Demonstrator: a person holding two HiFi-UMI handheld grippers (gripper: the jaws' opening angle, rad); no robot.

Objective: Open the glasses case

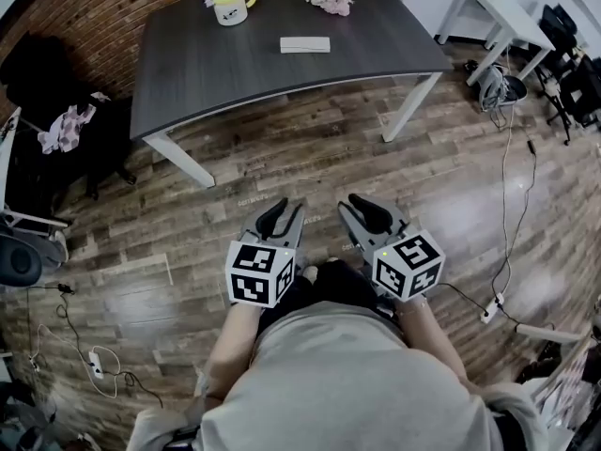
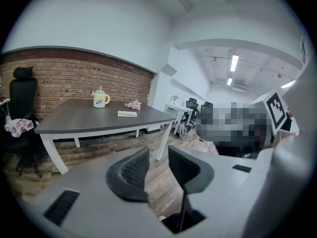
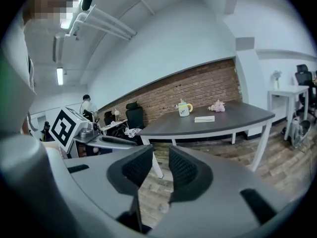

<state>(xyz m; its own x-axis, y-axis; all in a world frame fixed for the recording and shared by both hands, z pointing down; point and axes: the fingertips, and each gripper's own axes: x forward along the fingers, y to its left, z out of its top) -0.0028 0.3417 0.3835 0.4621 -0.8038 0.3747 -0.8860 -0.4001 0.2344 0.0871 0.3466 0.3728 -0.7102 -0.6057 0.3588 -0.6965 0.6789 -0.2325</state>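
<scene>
The left gripper [image 1: 285,214] and right gripper [image 1: 364,209] hang side by side near the person's waist, jaws narrowly parted and empty, because the flat white rectangular box [image 1: 305,45], probably the glasses case, lies well apart on the dark grey table [image 1: 225,78].

Bright ceiling strip lights [image 2: 234,62], sheen on the floor [image 1: 470,200], fisheye-warped dark edges.

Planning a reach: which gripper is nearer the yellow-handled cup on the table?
Left, by a little. Both hang over the floor, well short of the table. The cup lies ahead and slightly left of the left gripper; the right gripper is beside it, farther right.
</scene>
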